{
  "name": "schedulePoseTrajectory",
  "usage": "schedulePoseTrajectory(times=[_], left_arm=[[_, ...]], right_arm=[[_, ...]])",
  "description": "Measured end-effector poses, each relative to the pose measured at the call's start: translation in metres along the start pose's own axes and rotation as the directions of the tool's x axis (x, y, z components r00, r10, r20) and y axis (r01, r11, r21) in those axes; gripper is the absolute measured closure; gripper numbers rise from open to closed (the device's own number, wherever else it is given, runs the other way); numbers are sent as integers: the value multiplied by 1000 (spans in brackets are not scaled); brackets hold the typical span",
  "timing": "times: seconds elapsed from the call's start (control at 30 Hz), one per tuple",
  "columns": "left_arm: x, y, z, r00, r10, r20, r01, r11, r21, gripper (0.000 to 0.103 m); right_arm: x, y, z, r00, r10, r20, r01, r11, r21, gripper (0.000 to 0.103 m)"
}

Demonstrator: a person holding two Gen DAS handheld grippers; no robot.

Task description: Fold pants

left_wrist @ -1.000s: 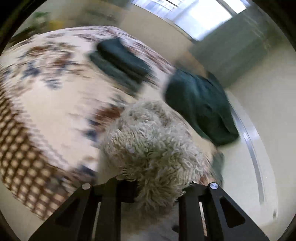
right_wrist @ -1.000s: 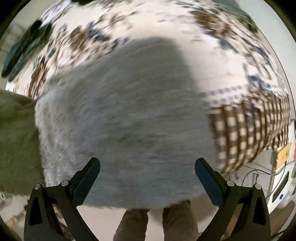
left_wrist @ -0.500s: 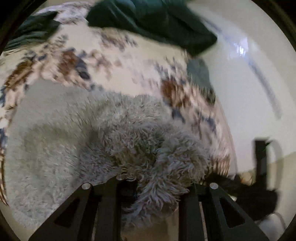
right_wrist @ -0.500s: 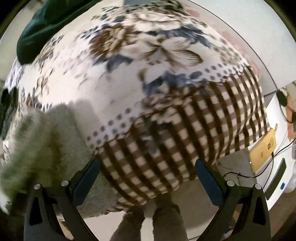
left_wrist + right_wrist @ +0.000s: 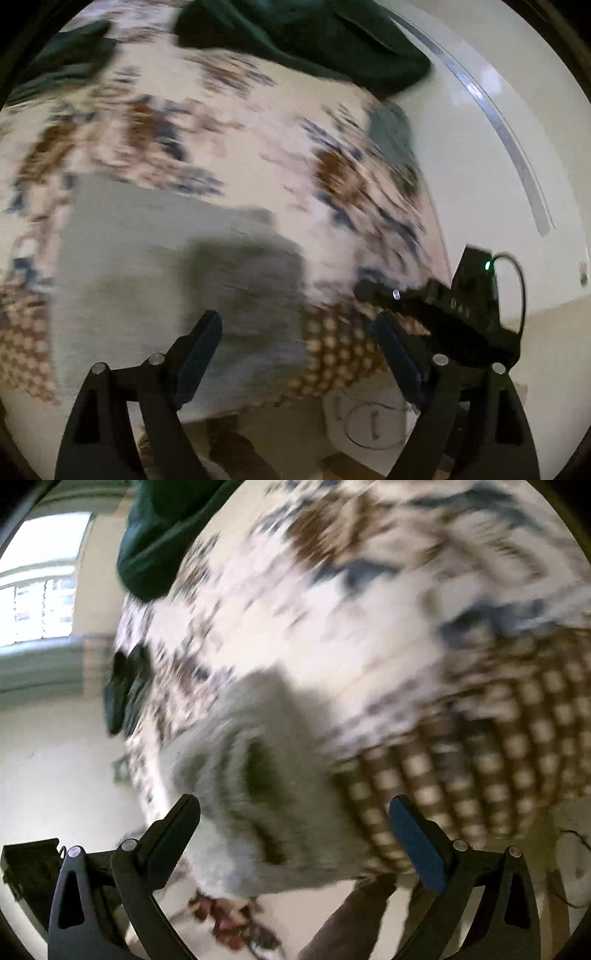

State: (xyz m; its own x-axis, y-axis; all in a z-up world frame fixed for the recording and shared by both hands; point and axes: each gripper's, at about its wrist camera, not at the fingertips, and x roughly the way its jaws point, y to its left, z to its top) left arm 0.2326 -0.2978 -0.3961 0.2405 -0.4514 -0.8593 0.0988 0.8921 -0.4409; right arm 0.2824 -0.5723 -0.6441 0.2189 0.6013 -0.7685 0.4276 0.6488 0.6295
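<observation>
On the floral bedspread (image 5: 258, 122), the grey fleecy pants (image 5: 155, 258) lie flat, filling the left wrist view from nine o'clock to the centre, blurred by motion. Above them the left gripper (image 5: 299, 347) has its fingers spread wide with nothing between them. Toward three o'clock in that view the right gripper (image 5: 436, 306) shows as a dark shape; seen from its own camera, the right gripper (image 5: 295, 830) is likewise spread wide and empty, the pants (image 5: 255, 782) beneath it. Dark green clothing (image 5: 314, 37) lies at twelve o'clock, well apart.
</observation>
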Motion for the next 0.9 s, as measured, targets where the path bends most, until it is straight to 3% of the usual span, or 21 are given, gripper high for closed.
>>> schedulePoseTrajectory(times=[0.07, 0.17, 0.23, 0.27, 0.3, 0.33, 0.4, 0.47, 0.63, 0.77, 0.87, 0.9], left_arm=[[-11, 32, 7, 998, 61, 23, -60, 997, -54, 19], [-24, 93, 17, 979, 202, 36, -194, 968, -159, 19], [-27, 128, 18, 965, 258, 32, -245, 943, -224, 19], [-28, 140, 18, 962, 271, 33, -256, 936, -242, 19], [-28, 154, 19, 954, 299, 32, -281, 923, -264, 19], [-27, 160, 20, 949, 314, 32, -294, 918, -267, 19], [-20, 170, 25, 947, 322, 23, -304, 913, -274, 19], [-8, 172, 34, 957, 290, 16, -274, 920, -281, 19], [31, 152, 73, 981, 191, 16, -184, 961, -207, 19], [77, 141, 94, 984, 172, -55, -178, 975, -136, 19], [104, 142, 96, 977, 183, -113, -196, 974, -111, 19], [109, 144, 94, 975, 184, -125, -198, 974, -112, 19]], right_arm=[[25, 10, 1, 999, 16, -49, -17, 1000, -15, 0], [64, 24, 2, 993, -7, -116, 3, 999, -33, 0], [73, 39, 0, 996, -9, -91, 2, 997, -79, 27], [72, 48, -1, 996, -69, -60, 61, 990, -124, 58], [70, 63, -4, 987, -157, -23, 149, 969, -195, 71], [67, 68, -5, 985, -174, 5, 171, 960, -220, 75], [47, 80, -7, 981, -181, 72, 193, 950, -244, 77], [26, 84, -5, 976, -178, 123, 203, 950, -238, 78], [-9, 64, 23, 947, -246, 208, 282, 944, -170, 78], [10, 20, 46, 975, -216, 41, 218, 975, -38, 68], [5, 12, 34, 982, -180, 48, 181, 983, -19, 54], [6, 10, 28, 983, -177, 46, 178, 984, -23, 43]])
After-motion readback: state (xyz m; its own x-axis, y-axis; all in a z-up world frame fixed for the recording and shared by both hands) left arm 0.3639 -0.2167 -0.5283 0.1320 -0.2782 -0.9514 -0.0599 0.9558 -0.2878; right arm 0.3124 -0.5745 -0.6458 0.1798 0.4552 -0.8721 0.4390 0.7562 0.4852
